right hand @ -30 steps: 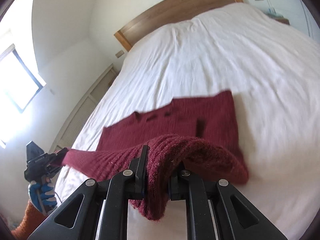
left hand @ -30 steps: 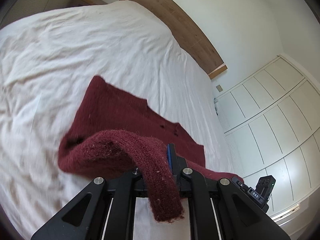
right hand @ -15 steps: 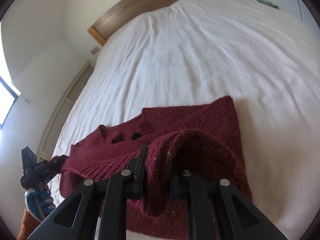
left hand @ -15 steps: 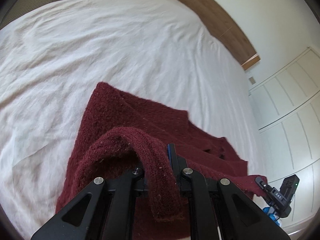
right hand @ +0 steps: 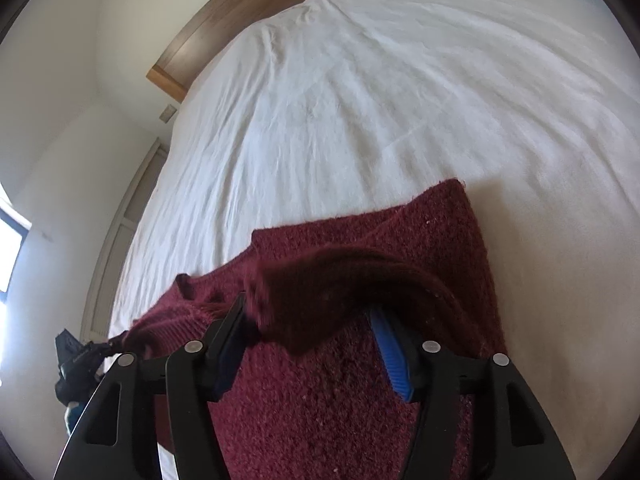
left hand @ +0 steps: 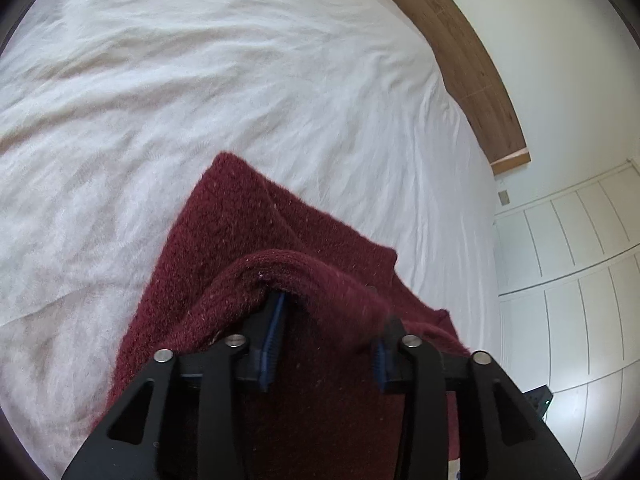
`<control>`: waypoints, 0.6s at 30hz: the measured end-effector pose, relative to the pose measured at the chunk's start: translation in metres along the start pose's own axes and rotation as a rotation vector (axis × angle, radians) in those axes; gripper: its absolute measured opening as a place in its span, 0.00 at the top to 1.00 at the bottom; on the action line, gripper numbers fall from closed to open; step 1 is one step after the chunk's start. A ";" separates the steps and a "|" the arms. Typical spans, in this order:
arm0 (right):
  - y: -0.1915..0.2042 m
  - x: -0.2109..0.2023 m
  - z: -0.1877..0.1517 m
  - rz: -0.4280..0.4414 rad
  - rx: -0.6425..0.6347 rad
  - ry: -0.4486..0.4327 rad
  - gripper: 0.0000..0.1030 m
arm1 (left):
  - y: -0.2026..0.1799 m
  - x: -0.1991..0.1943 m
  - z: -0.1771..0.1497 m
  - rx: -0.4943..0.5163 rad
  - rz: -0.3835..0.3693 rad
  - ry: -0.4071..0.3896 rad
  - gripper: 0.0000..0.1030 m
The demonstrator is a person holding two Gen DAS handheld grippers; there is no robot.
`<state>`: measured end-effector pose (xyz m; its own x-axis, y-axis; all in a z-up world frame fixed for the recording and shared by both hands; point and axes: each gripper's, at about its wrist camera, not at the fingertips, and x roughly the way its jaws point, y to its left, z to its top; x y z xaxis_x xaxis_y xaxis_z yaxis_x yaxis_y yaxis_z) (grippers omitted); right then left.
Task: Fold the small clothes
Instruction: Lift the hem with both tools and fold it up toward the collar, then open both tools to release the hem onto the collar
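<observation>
A dark red knitted sweater (left hand: 244,236) lies on the white bed (left hand: 200,80), folded over on itself. My left gripper (left hand: 326,336) is open, and the folded edge of the sweater drapes loosely over its fingertips. In the right wrist view the same sweater (right hand: 420,236) lies below my right gripper (right hand: 312,332), which is open too, with a fold of knit hanging across its spread fingers. The left gripper (right hand: 76,364) also shows at the far left of the right wrist view, at the sweater's other end.
A wooden headboard (left hand: 472,60) runs behind the bed. White panelled wardrobe doors (left hand: 568,280) stand to the right of the bed. A white wall (right hand: 60,128) and a window edge (right hand: 8,248) are on the left side.
Both grippers carried the near edge of the sweater forward over the rest of it, then opened. The fabric they pinched now lies loose over the spread fingers.
</observation>
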<state>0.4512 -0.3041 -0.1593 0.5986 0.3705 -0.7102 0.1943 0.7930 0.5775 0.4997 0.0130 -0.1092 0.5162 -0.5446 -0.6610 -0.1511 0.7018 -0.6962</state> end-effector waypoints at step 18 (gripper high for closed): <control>0.062 0.001 0.003 -0.153 -0.322 -0.034 0.37 | -0.069 0.011 -0.032 0.412 0.259 -0.062 0.55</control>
<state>0.4660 -0.2559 -0.1225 0.6083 0.2236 -0.7615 0.0323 0.9517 0.3053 0.4884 -0.0563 -0.0771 0.5566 -0.3090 -0.7712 0.0590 0.9406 -0.3343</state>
